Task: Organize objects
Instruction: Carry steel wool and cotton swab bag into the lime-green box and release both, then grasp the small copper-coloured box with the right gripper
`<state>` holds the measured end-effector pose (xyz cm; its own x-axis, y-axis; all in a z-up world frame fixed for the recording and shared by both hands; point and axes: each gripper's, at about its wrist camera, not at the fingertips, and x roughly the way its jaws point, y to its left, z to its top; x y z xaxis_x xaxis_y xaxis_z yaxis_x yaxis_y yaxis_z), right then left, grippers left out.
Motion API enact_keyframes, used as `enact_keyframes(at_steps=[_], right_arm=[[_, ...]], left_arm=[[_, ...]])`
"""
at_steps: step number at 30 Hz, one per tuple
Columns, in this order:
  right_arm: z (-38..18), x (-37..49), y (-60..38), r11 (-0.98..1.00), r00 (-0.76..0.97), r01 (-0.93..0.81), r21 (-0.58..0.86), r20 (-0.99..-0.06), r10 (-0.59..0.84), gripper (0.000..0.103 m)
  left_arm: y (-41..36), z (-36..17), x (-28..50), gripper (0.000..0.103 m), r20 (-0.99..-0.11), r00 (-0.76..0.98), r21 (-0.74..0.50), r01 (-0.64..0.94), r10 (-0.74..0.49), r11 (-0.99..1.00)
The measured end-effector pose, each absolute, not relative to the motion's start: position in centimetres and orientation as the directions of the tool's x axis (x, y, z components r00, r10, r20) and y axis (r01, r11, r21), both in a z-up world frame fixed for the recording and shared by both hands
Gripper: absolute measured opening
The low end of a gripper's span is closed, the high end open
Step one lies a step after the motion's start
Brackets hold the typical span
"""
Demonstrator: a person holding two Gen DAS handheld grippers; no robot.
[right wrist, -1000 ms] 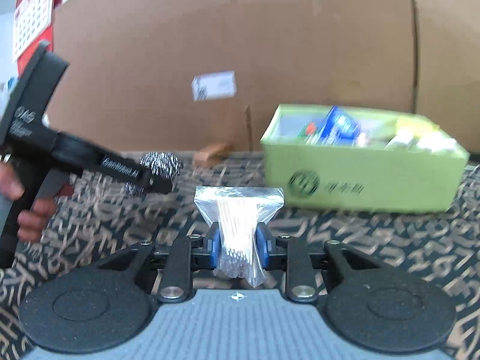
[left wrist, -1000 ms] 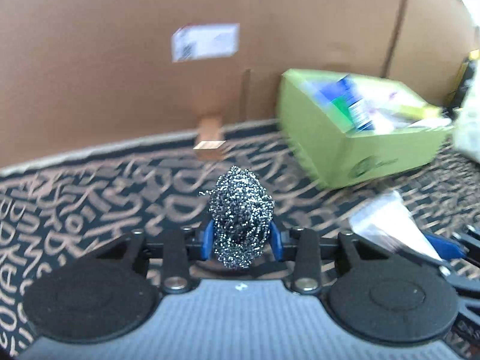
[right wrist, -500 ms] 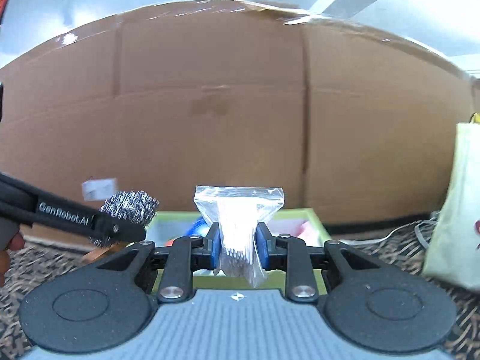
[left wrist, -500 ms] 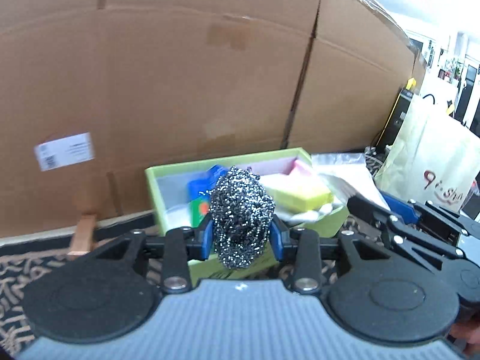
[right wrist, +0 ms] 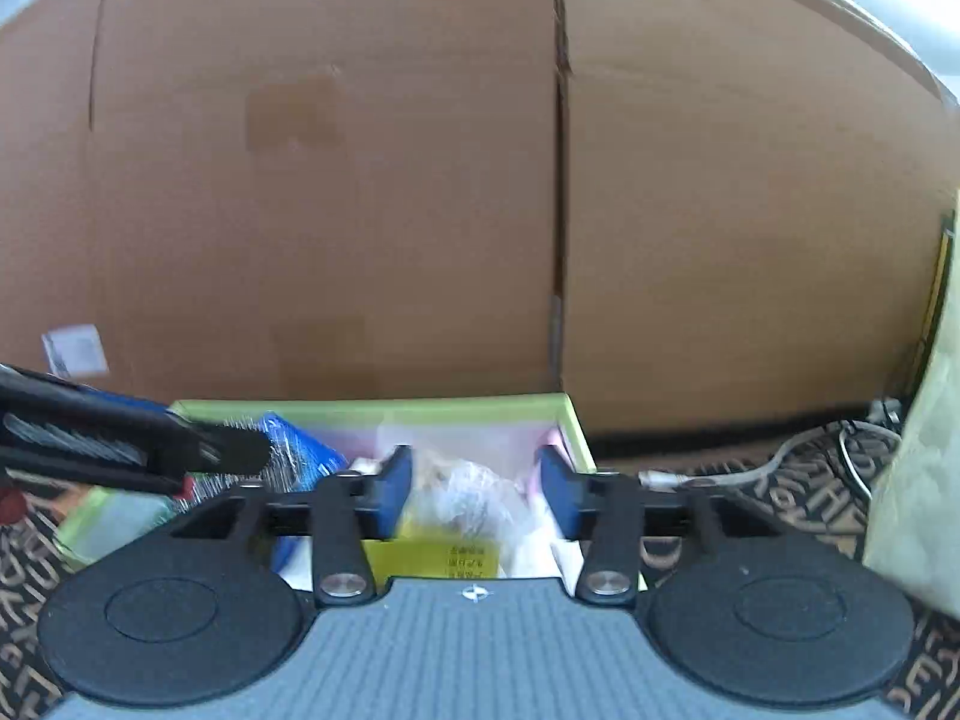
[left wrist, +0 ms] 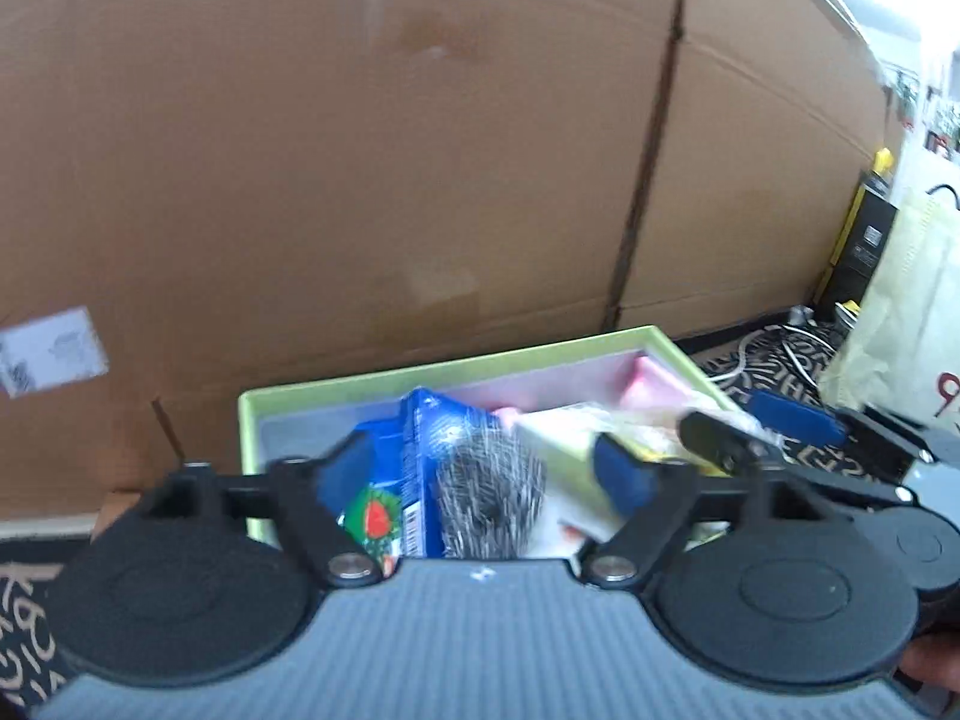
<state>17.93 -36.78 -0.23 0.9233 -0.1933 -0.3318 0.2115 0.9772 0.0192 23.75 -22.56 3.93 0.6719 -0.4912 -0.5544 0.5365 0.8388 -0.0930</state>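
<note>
Both grippers hang over the green box [left wrist: 420, 373], also in the right wrist view [right wrist: 372, 407]. My left gripper [left wrist: 483, 474] is open; the steel wool scourer [left wrist: 489, 501] is blurred between its spread fingers, free of the pads, above a blue packet [left wrist: 420, 456]. My right gripper [right wrist: 477, 489] is open; the clear bag of cotton swabs [right wrist: 474, 495] lies among the box's contents below it. The left gripper also shows in the right wrist view [right wrist: 198, 453], and the right gripper in the left wrist view [left wrist: 762, 438].
A tall cardboard wall [right wrist: 420, 180] stands right behind the box. A pale shopping bag [left wrist: 900, 324] and white cables [right wrist: 840, 450] lie to the right on the patterned black mat [right wrist: 780, 504]. The box holds yellow and pink items [left wrist: 648, 378].
Both grippers have opened over the green box. The steel wool has left the left pads and is dropping; the swab bag has left the right pads and lies in the box.
</note>
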Motion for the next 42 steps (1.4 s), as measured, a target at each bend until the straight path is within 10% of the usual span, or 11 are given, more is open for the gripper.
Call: enact_keyframes(at_steps=[4,19,42], right_arm=[[-1.3,15.5,-36.5,0.968,0.936,0.247,0.036,-0.266,-0.229,0.073],[0.6,11.0,-32.2,0.978,0.959,0.193,0.081,-0.224,-0.171,0.082],[-3.4,9.9,-20.0,0.998,0.918,-0.051,0.042,-0.391,0.063,0.086]], left_arm=[[-21.2,2.8,23.0,0.101,-0.522,0.717,-0.032,0.525,-0.462,0.850],[-15.8,3.4,20.4,0.103,-0.582,0.727,-0.045,0.418,-0.365,0.907],[-2.2,2.3,15.9,0.103,-0.598,0.782,-0.028,0.200,-0.177,0.979]])
